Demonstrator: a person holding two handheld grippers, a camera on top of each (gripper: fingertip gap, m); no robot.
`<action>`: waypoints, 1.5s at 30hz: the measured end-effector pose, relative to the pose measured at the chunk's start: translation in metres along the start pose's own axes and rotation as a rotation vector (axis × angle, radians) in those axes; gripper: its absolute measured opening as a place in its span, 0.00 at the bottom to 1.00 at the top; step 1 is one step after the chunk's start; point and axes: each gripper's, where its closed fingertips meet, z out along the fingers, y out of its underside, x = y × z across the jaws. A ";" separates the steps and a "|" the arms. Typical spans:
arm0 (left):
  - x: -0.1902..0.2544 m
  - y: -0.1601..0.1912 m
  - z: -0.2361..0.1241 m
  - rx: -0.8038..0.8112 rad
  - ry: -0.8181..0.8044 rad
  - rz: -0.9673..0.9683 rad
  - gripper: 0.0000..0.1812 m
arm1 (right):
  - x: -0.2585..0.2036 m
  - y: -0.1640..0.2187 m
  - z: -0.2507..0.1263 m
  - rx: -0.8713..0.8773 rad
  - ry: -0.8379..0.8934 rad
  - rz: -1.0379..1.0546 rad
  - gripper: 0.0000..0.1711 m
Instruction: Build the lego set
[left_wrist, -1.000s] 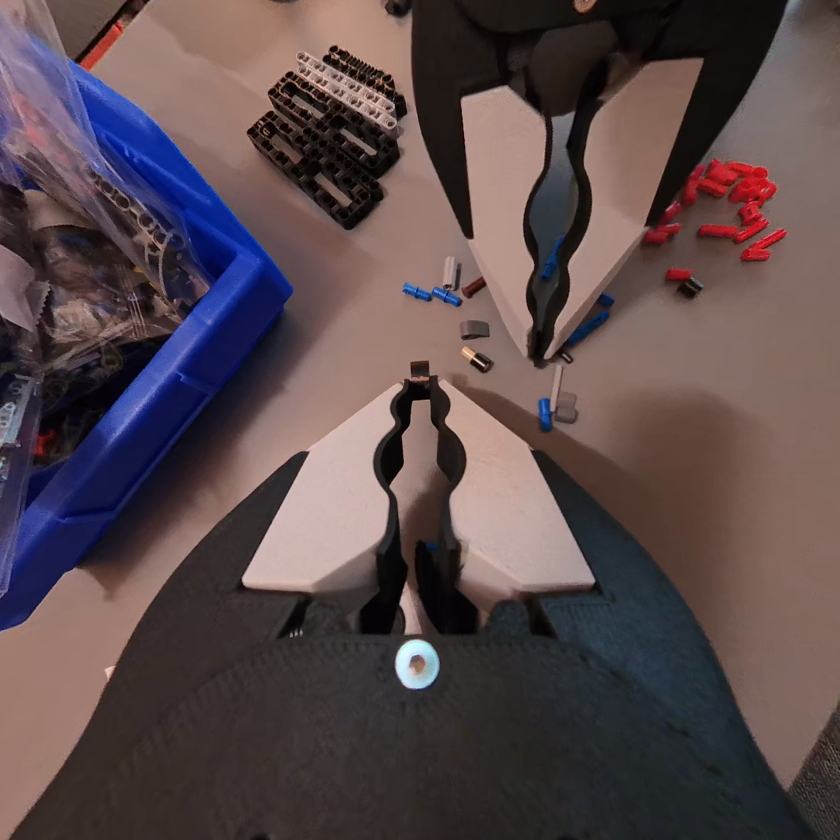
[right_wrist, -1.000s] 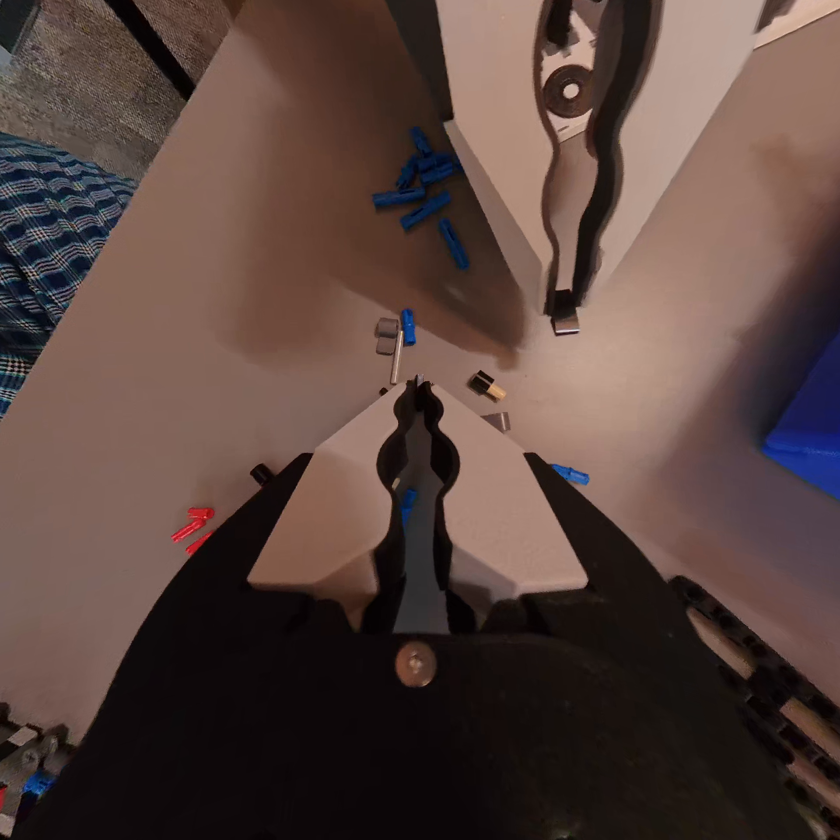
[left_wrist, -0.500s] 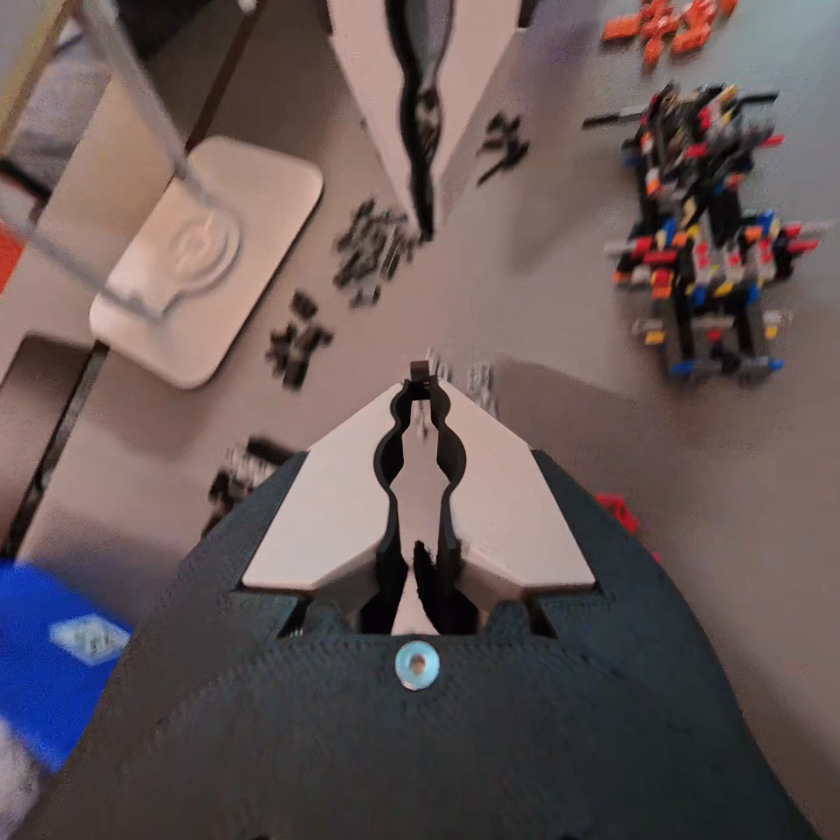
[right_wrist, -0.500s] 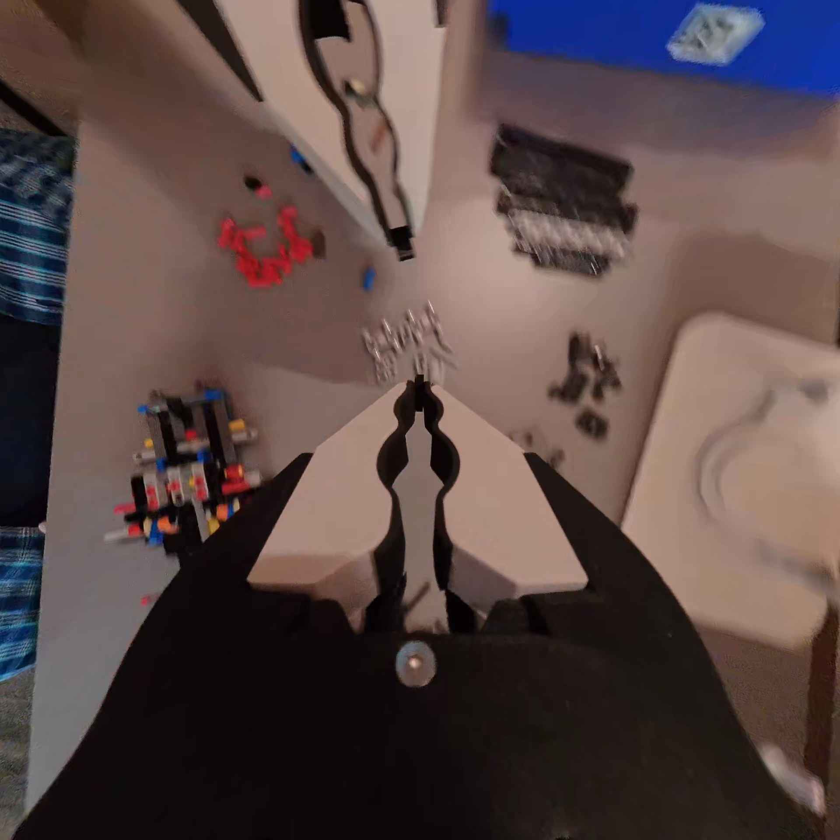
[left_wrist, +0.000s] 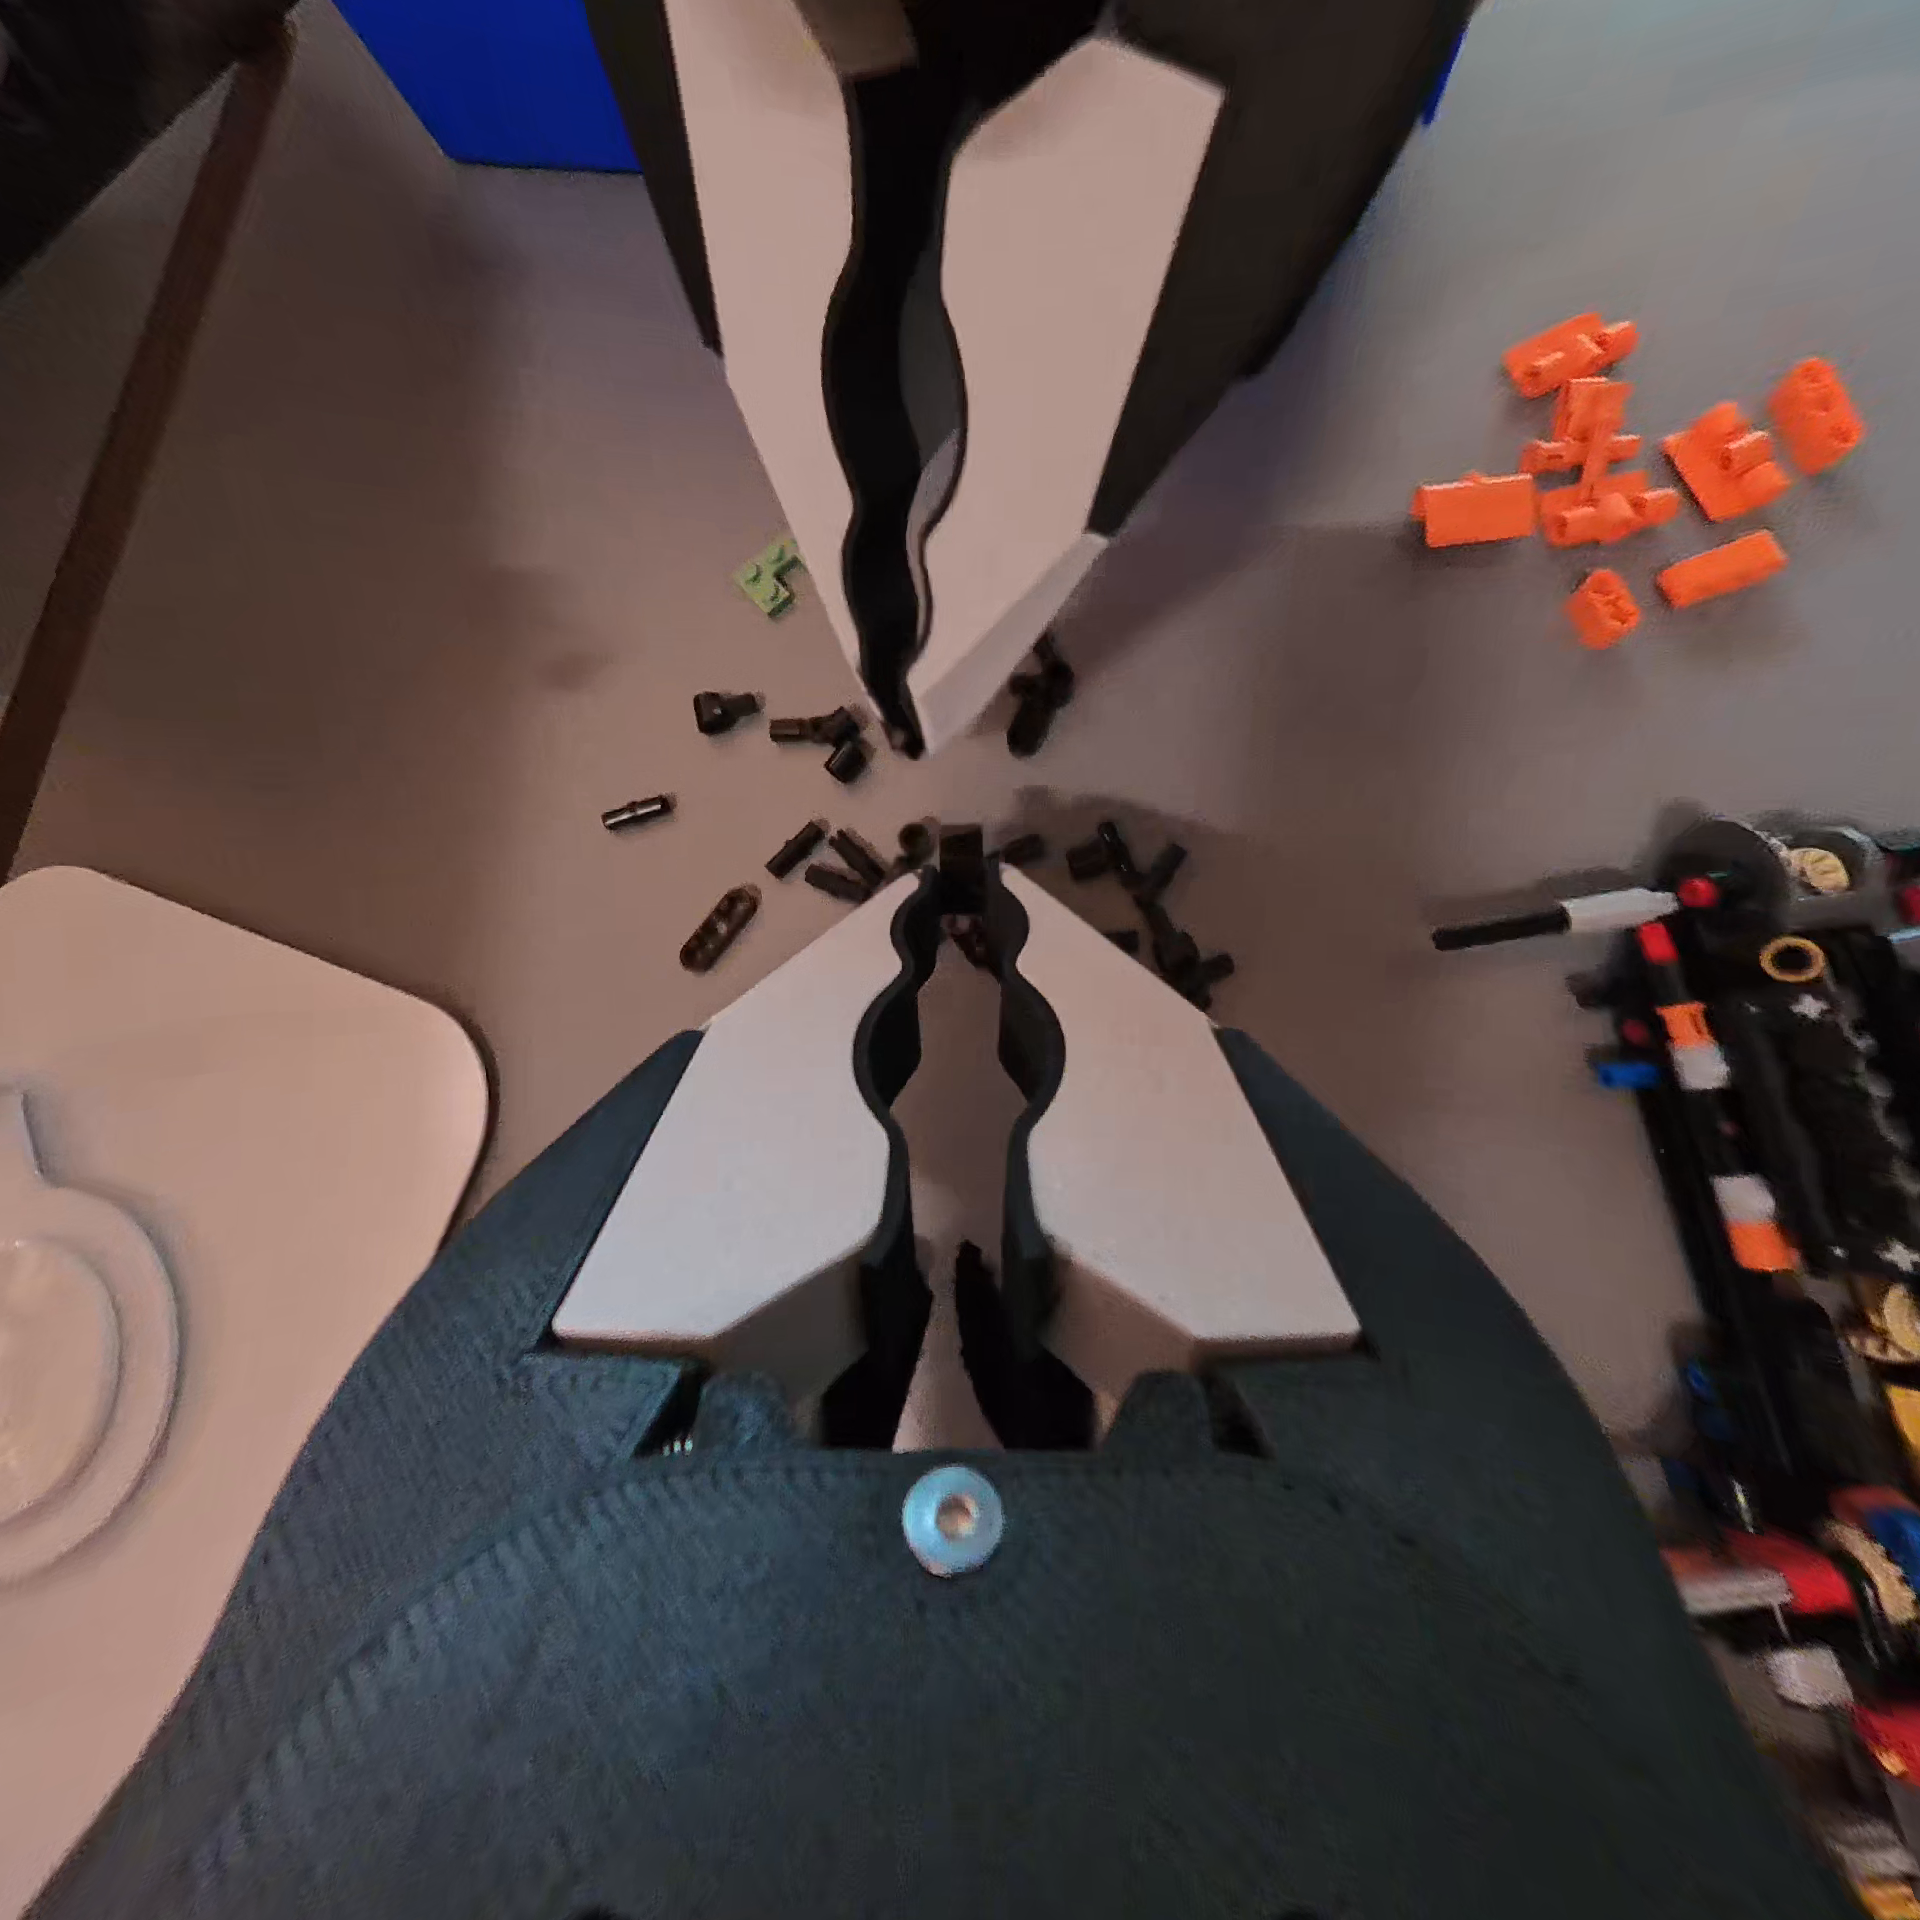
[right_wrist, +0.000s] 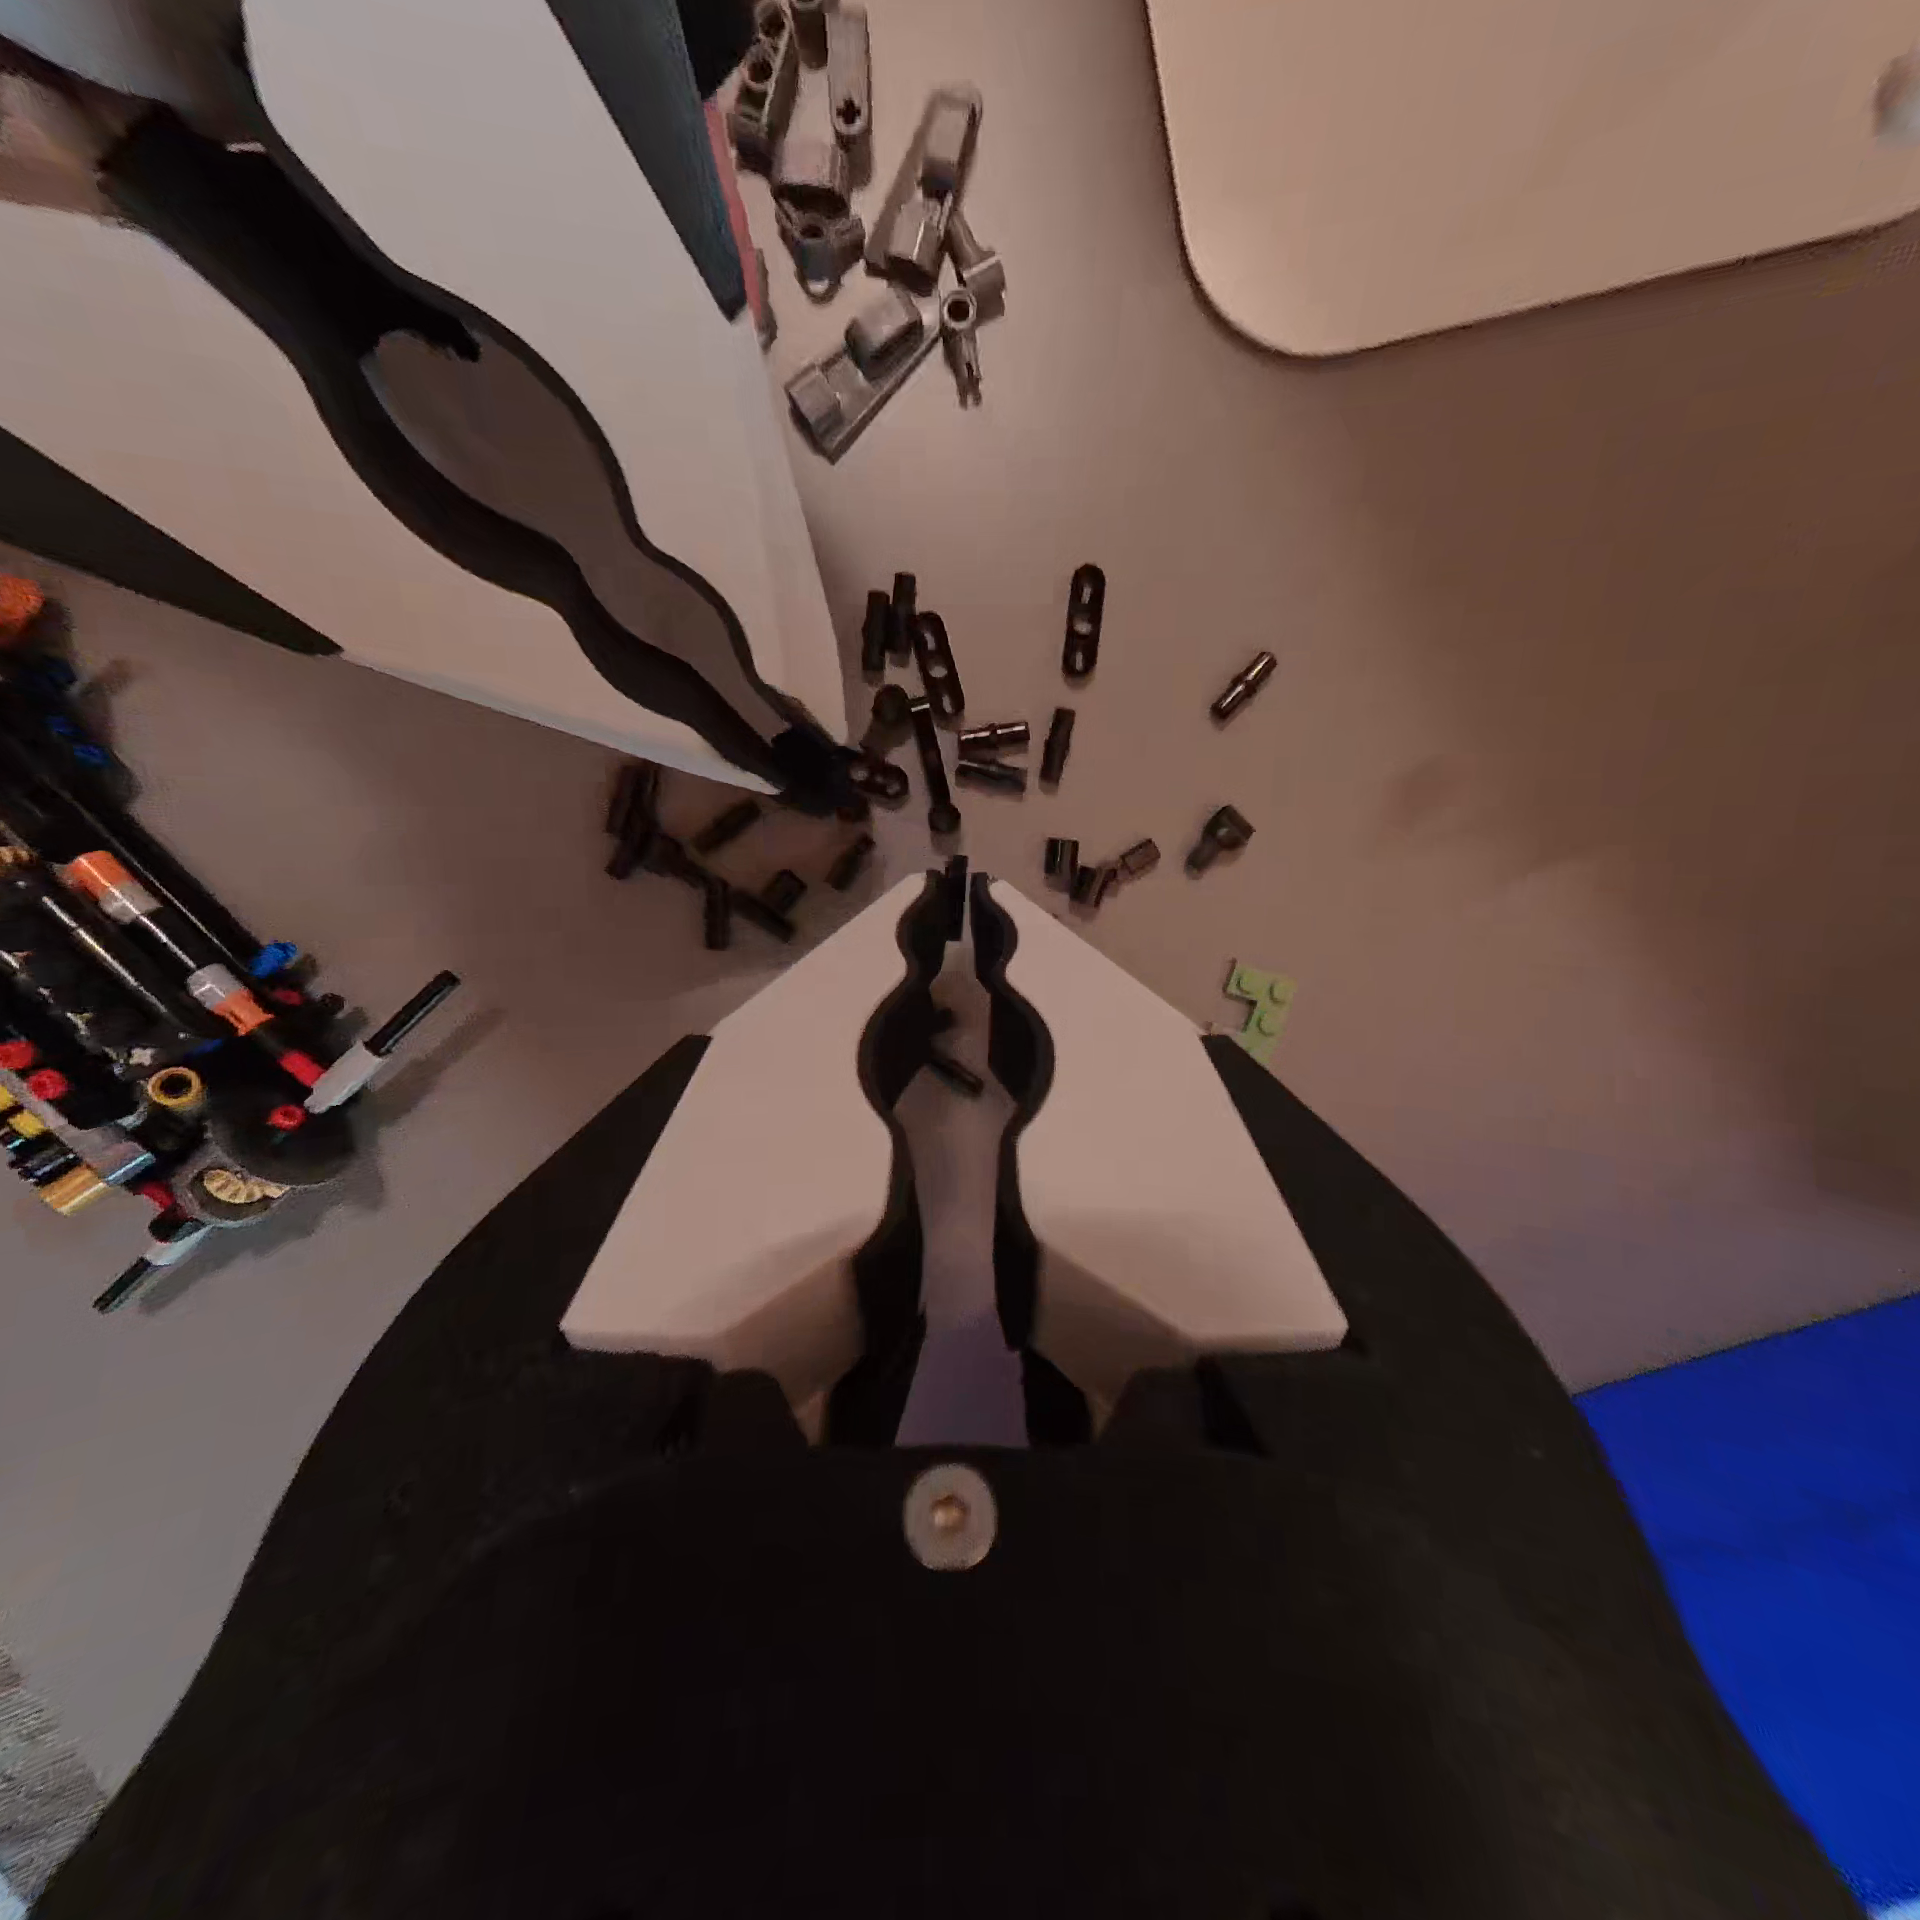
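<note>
My left gripper (left_wrist: 958, 883) is shut on a small black piece (left_wrist: 958, 854) and hovers over a scatter of black pins and short links (left_wrist: 831, 727) on the grey table. My right gripper (right_wrist: 956, 888) is shut on a thin dark piece (right_wrist: 954, 868) just short of the same scatter (right_wrist: 992, 743). The two grippers point tip to tip, a small gap apart: the right one (left_wrist: 902, 732) shows in the left wrist view, the left one (right_wrist: 816, 774) in the right wrist view. The partly built model (left_wrist: 1766, 1143) lies to the side (right_wrist: 125, 1039).
Orange pieces (left_wrist: 1662, 457) lie in a group beyond the model. A small green plate (right_wrist: 1262, 1003) lies beside the right gripper. Grey connectors (right_wrist: 873, 239) lie farther out. A white stand base (left_wrist: 208, 1143) and a blue bin (right_wrist: 1766, 1558) border the work area. Both grippers' tips are close together, under 4 cm apart.
Both grippers swung away from the blue and red pins near the bin to the black pin scatter beside the model. Both stayed shut on their pieces.
</note>
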 end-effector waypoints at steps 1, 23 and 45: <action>0.001 0.000 0.004 -0.005 0.009 0.003 0.03 | -0.001 0.003 0.002 0.001 -0.013 0.006 0.03; 0.011 0.080 -0.182 -0.072 -0.245 -0.016 0.03 | -0.122 -0.106 -0.031 0.278 -0.228 -0.304 0.07; 0.091 0.268 -0.233 -0.296 -0.300 -0.072 0.05 | -0.244 -0.196 0.073 0.161 -0.433 -0.591 0.07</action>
